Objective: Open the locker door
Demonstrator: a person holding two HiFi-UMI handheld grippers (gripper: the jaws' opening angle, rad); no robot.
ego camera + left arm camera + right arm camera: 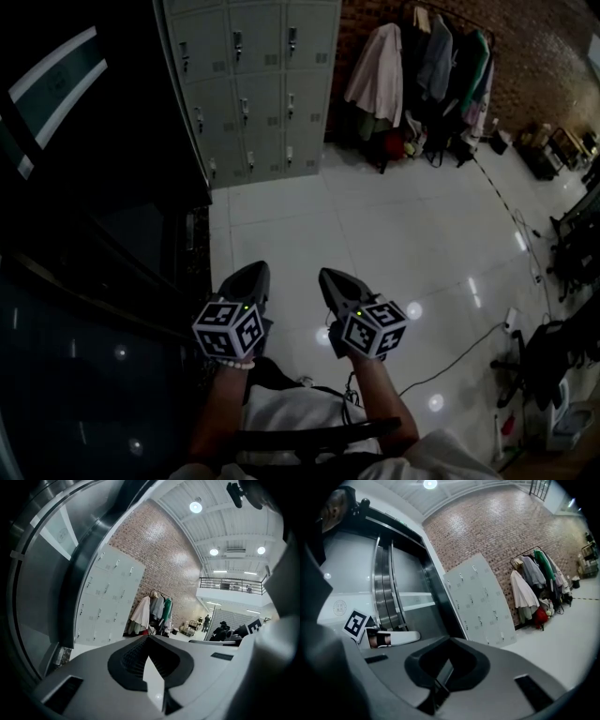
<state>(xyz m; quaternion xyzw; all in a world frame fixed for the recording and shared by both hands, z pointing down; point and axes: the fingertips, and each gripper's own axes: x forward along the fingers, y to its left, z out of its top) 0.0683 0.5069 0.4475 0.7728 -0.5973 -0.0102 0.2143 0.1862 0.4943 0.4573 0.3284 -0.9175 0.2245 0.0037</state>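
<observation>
Right claw [331, 278], closed, hangs well short of lockers [246, 89].

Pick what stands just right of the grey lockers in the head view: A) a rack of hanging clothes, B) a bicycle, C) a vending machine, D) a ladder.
A: a loaded clothes rack stands against the brick wall, right beside the lockers.

No writing is legible anywhere; the small labels [272, 59] on the lockers [255, 112] are too blurred.
</observation>
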